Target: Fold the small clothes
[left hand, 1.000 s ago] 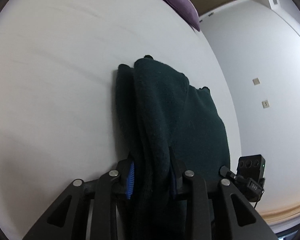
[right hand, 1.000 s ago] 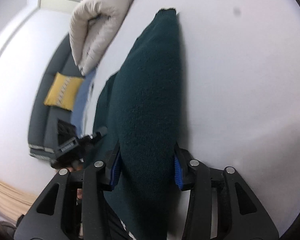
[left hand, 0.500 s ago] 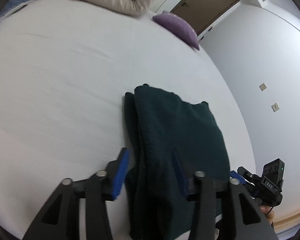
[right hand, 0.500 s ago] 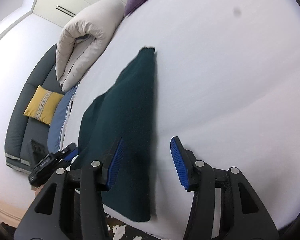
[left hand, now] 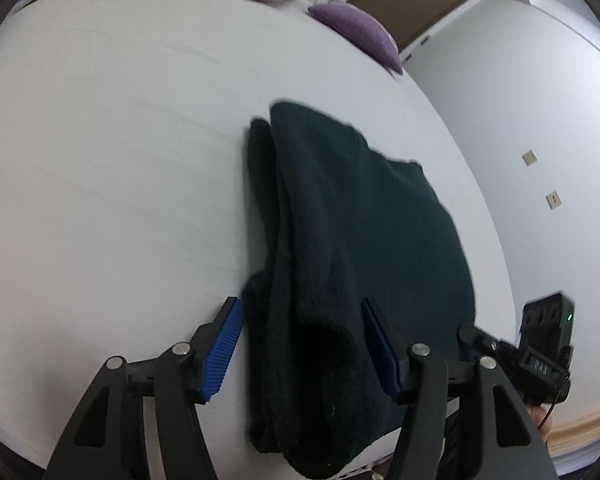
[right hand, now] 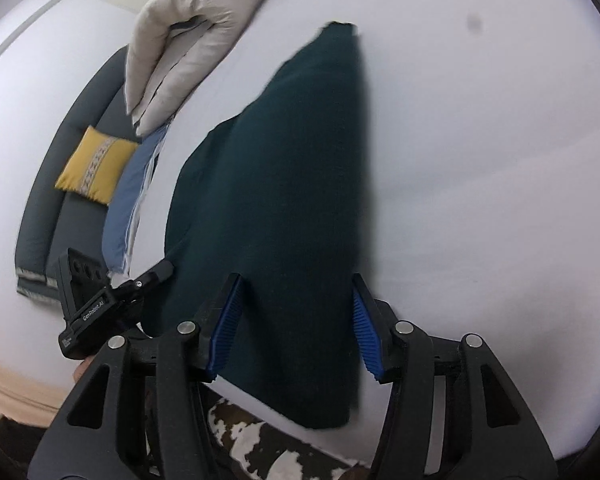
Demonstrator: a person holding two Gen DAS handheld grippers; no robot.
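Still, with both the left hand-held gripper (left hand: 302,344) and the right hand-held gripper (right hand: 296,320) spread and not pinching, the cloth (left hand: 352,240) overhanging the bed's (left hand: 100,160) near edge may slip and unfold.

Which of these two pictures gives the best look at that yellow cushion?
The right wrist view: the yellow cushion sits in plain sight on the dark sofa beside the bed. The left wrist view faces the other way and shows none of it.
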